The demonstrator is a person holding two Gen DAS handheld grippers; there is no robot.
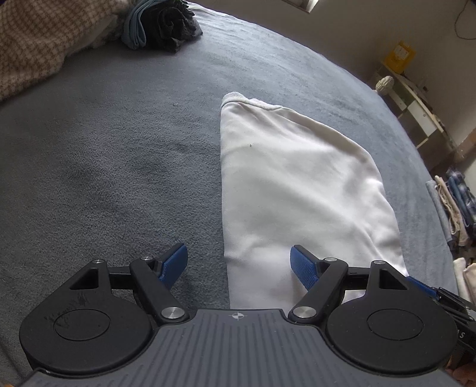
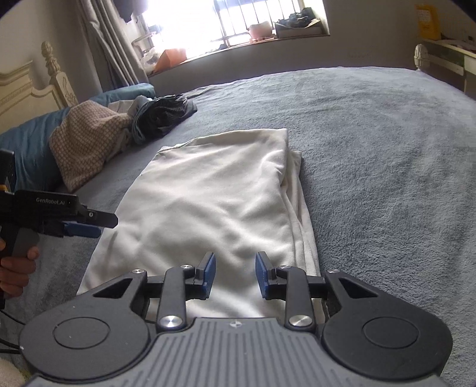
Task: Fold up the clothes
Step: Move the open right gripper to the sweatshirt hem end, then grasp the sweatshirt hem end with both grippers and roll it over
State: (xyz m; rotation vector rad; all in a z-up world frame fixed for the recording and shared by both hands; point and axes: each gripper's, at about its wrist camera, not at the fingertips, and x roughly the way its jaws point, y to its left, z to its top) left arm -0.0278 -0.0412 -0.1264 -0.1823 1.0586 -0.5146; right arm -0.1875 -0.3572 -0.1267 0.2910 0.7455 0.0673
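Ahead of both tools, the white garment [image 2: 208, 202] lies part-folded on the bed [image 2: 386, 148]. Left tool [image 1: 238, 265] is spread and right tool [image 2: 235, 274] parted, both empty; a single-layer grab would likely undo the fold.

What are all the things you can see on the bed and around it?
Garment: one, white, folded, lying on the bed by both tongs.
Bed cover: one, grey, under everything.
Dark clothes: one pile, black and grey-blue, far end of the bed.
Checked blanket: one, brown and cream, beside the pile.
Pillow: one, blue, by the headboard.
Window: one, bright, barred, far wall.
Shelf: one, cream, beside the bed.
Left tongs: black with blue pads, open, over the garment's edge.
Right tongs: same colours, open, over the garment.
Hand: one, holding the left tongs.
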